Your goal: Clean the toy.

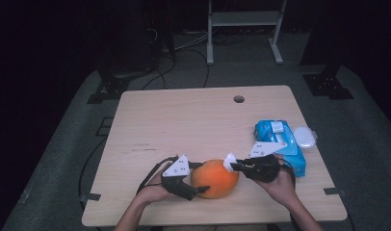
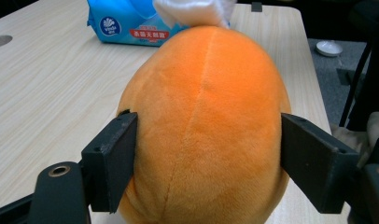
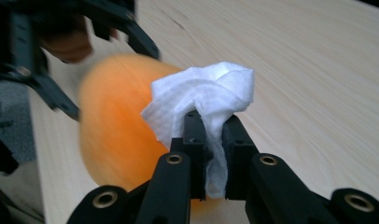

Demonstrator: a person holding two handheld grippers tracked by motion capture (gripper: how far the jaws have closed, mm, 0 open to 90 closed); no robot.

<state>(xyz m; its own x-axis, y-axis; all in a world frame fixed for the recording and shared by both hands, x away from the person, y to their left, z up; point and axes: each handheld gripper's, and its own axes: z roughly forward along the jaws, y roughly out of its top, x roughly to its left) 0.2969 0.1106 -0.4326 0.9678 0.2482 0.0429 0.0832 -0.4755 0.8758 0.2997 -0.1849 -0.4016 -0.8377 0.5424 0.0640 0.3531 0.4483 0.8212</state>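
High view: left gripper [image 1: 197,179] jaws clamp orange plush [image 1: 215,178]; right gripper [image 1: 234,166] pinches white wipe [image 1: 229,161]; blue wipes pack [image 1: 280,144] beside.

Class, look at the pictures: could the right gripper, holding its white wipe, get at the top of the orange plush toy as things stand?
Probably yes: the right gripper holds the wipe beside the orange plush toy, whose top is bare; the left gripper clamps its sides only.

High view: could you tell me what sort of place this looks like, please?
Probably a lab or recording workspace, not a home: a bare wooden table with a cable hole, cables across the grey floor, and a metal stand behind.
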